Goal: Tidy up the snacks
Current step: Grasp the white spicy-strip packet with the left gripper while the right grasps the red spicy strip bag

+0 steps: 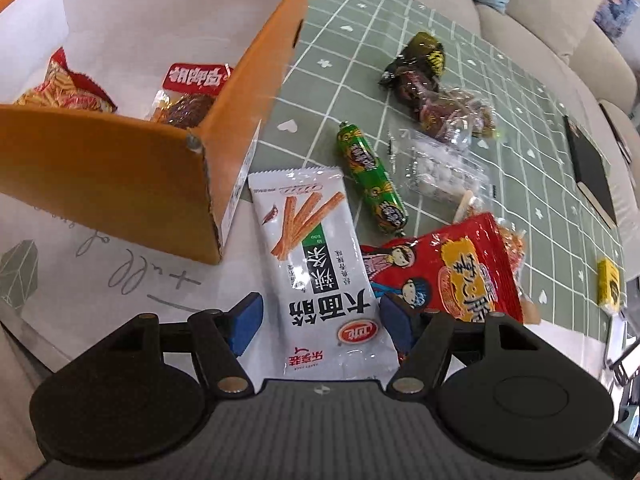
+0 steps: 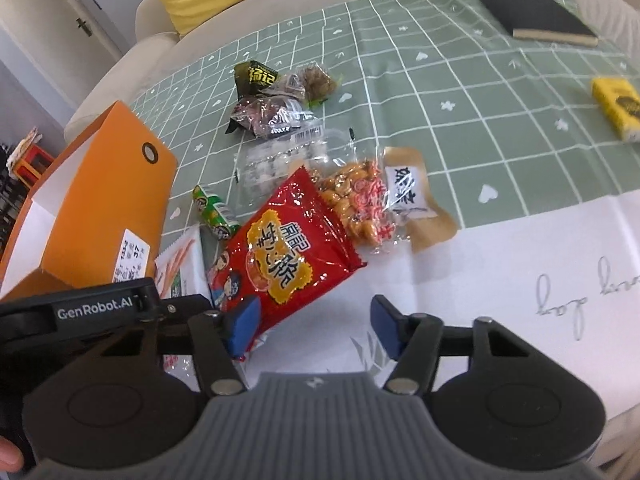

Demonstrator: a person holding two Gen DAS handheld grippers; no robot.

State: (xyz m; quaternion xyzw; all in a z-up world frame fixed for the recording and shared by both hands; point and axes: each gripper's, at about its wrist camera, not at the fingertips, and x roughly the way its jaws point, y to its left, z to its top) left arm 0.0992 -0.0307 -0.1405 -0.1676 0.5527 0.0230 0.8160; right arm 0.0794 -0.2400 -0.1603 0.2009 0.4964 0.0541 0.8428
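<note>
- Jaws of the left gripper (image 1: 320,322) stand wide apart, straddling the near end of the white snack packet (image 1: 316,268); pads not pressing it, nothing gripped.
- Right gripper (image 2: 316,328): jaws spread, left pad at the near corner of the red snack bag (image 2: 288,248), right pad well clear over bare cloth. Released, nothing held.
- Landmark: orange box (image 1: 132,176). White packet lies just beside its near corner; red bag just beyond the packet, away from the box.
- Green sausage stick (image 1: 372,180) next out from the box, then a clear pellet bag (image 1: 440,172), then dark wrapped snacks (image 1: 424,84), farthest.
- Handling, judged: both packs look light, soft, air-puffed, with slick film. The contents may crush. Best taken by the flat sealed end or across the narrow width, squeezing gently; a glossy edge could slip.
- Left wrist view alone shows the box interior: two red snack packs already inside.
- Right wrist view alone shows the orange-nut bag (image 2: 360,204) tucked behind the red bag, the box's outer end with a label, and the left gripper's body (image 2: 96,312) alongside.
- Both views: black notebook (image 2: 536,16) and yellow pack (image 2: 618,106), far from the box.
</note>
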